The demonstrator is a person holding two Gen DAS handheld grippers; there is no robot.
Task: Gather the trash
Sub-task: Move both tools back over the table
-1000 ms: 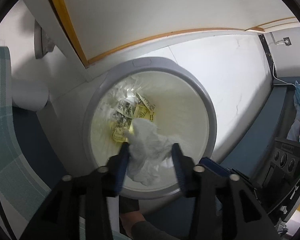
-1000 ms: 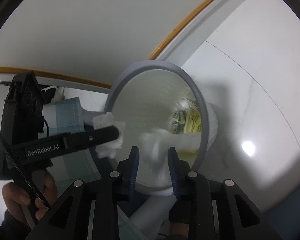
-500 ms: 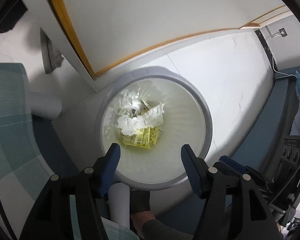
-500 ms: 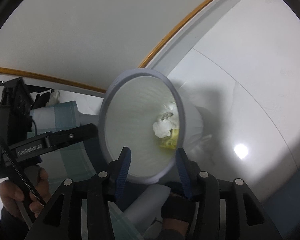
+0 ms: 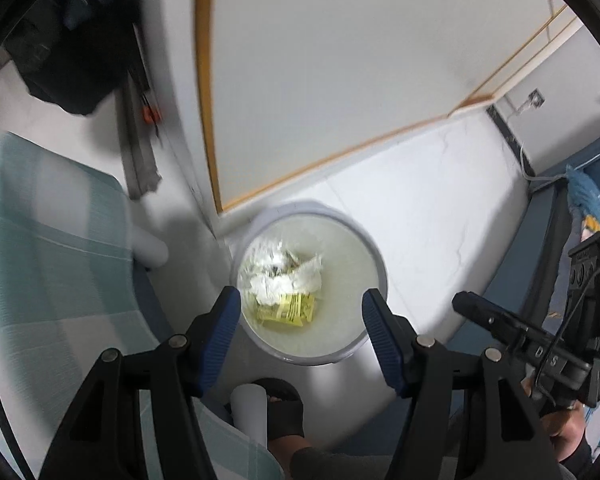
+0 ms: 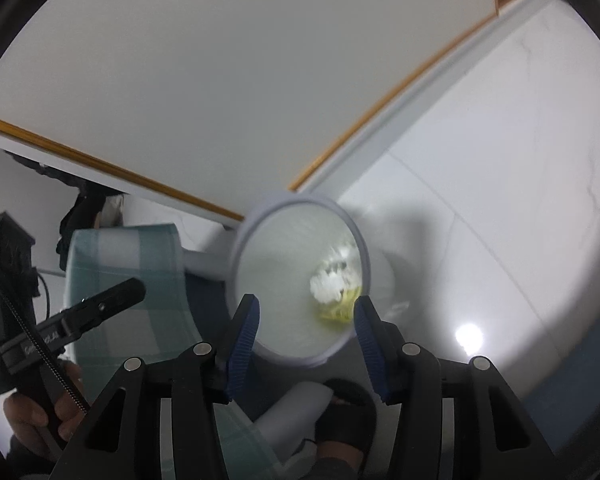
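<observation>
**Both grippers empty above the waste bin**

A round white plastic waste bin with a pale grey rim (image 5: 374, 258) stands upright on the white tiled floor (image 5: 440, 208), mouth facing up, beside the corner of a white panel edged in orange-brown trim (image 5: 206, 120). At its bottom lie crumpled white tissues (image 5: 284, 280) on top of a flat yellow printed wrapper (image 5: 288, 310); motion blur hides finer detail. The tissues are bunched into irregular wads with no clear long axis.

The left gripper (image 5: 300, 316), blue-padded, hangs over the bin; its jaws have just been opening, stand well apart and hold nothing. The right gripper (image 6: 306, 320) has likewise just been opening, its jaws parted and empty. A pale green checked cloth (image 5: 52, 248) lies to the left of the bin.
</observation>
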